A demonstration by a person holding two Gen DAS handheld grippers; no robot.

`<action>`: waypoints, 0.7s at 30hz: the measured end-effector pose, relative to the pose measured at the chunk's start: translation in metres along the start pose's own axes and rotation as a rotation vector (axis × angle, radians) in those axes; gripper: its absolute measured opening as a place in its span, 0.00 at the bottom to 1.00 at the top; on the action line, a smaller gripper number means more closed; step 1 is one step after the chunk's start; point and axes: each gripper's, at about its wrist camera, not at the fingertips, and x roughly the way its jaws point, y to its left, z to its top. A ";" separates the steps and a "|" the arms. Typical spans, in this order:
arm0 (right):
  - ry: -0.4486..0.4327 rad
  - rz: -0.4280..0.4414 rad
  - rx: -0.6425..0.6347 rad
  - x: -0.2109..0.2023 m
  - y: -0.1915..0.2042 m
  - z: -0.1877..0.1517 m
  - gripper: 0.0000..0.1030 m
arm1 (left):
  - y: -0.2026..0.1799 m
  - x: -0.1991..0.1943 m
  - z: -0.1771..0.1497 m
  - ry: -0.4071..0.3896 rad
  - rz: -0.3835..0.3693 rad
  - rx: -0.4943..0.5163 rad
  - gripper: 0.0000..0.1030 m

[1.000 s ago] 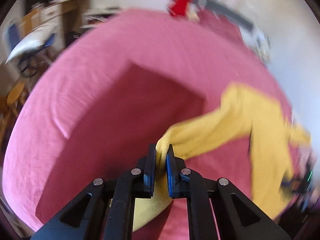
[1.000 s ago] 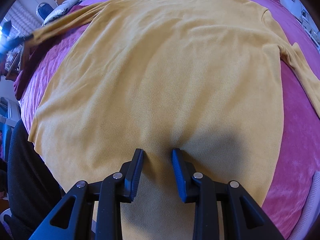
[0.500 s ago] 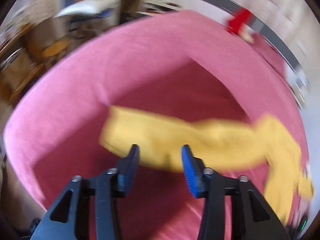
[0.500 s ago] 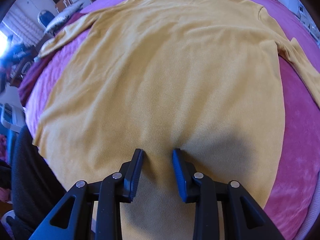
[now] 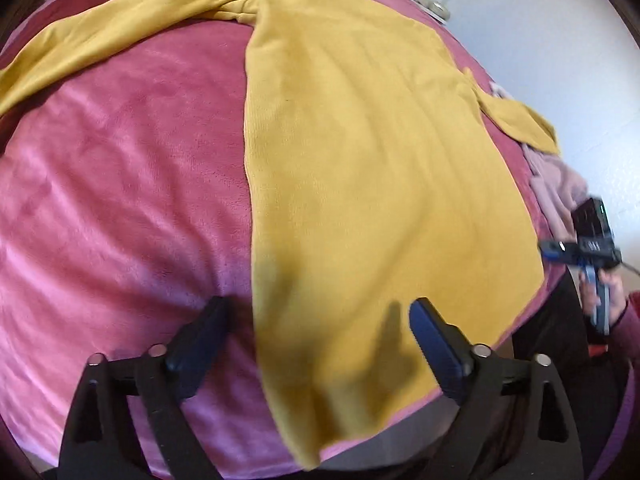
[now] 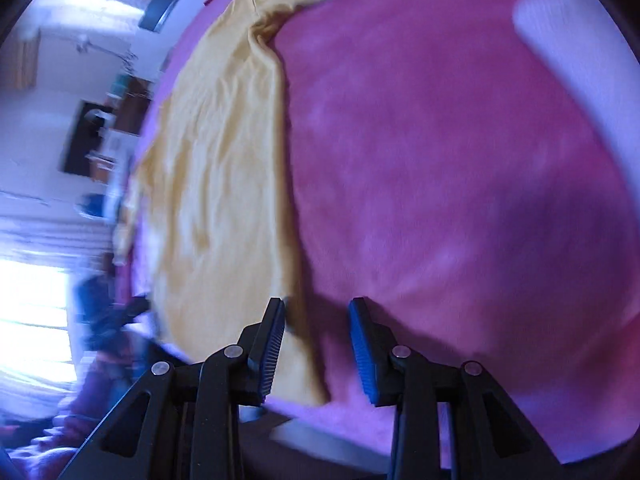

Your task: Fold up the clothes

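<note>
**Take both hem corners before lifting**

I would pinch each hem corner squarely and lift together, so the fold lands even.

Left gripper [image 5: 318, 326]: jaws opening wide, empty, straddling the sweater [image 5: 360, 152] edge on the bed [image 5: 120, 184].

Right gripper [image 6: 316, 344]: jaws opening, part open, empty; sweater corner lies between them.
</note>
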 end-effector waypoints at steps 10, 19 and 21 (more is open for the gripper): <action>0.060 -0.042 -0.074 0.040 0.015 0.011 0.05 | -0.007 -0.008 -0.015 0.063 0.147 0.139 0.40; 0.071 0.022 -0.002 0.043 0.024 0.013 0.04 | 0.021 -0.031 -0.026 0.124 -0.144 -0.093 0.09; 0.083 0.028 -0.009 0.039 0.030 0.013 0.04 | 0.022 -0.044 -0.031 0.123 -0.155 -0.092 0.09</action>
